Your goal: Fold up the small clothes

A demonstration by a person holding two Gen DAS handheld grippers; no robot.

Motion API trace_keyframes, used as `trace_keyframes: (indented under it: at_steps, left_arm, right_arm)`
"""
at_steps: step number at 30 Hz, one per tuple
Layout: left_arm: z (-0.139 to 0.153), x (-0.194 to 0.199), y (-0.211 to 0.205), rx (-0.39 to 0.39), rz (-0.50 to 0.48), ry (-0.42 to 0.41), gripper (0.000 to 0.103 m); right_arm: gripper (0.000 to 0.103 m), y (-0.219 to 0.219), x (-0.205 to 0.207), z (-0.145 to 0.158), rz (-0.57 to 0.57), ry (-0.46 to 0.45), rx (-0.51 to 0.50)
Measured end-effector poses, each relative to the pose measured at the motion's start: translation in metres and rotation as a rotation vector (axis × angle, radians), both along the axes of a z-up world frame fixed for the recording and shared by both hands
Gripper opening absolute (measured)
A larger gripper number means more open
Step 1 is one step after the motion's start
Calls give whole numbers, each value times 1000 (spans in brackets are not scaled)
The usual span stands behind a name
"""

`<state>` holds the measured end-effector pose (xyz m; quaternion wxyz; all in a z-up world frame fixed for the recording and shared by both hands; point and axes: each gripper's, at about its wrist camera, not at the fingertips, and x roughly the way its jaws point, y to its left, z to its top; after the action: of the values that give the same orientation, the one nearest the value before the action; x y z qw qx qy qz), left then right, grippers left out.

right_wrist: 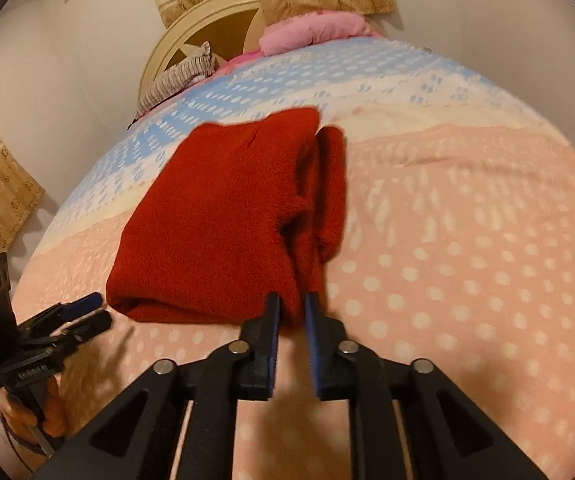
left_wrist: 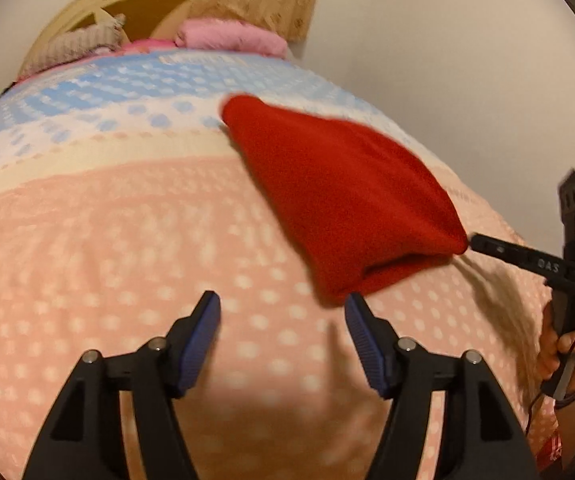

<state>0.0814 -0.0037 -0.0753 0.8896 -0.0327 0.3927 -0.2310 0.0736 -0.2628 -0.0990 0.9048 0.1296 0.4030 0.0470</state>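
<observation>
One red fleece garment (right_wrist: 223, 216), folded, lies on a bed (right_wrist: 467, 280) covered by a pink, cream and blue dotted blanket, with bare blanket open to its left and right. The left gripper (left_wrist: 283, 312) hovers with jaws wide, holding nothing, just beside the garment's near edge. The right gripper (right_wrist: 291, 312) has narrow jaws pinching the garment's near right corner. Far off, one pink pillow (right_wrist: 315, 30) lies by a cream headboard (right_wrist: 191, 28) and pale walls.
</observation>
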Motion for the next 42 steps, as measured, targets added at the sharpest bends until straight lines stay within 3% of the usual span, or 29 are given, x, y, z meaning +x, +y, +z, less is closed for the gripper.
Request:
trace_keyframes:
  at_steps: [4,7,10,13,18,30,36,42]
  left_arm:
    - [16,31,1,-20,85,-35,68]
    - [25,57,-23,-46,95,-53,68]
    - [28,72,-54,-2,95,-73,68]
    - [19,81,-85,70,91,-75,68]
    - [0,89,-101,109,87,-52,68]
    - [-8,94,-115,152,109,-60,71]
    - [-15,104,-114,127,124,-30,82]
    - [-21,108,-107,66,119,23,85]
  right_arm:
    - [15,-5,-10,25,-79,-69,-76]
    - [15,5,10,44,-45,-117,-53]
    - [15,23,39,48,-19,-140,-89]
    - [15,33,69,36,6,-100,-114]
    - [15,31,89,6,-30,-24,-157]
    - [15,23,103,-13,-81,-19,-169]
    - [15,23,104,-15,-90,-46,-180]
    - [15,26,104,-15,-96,-51,-200]
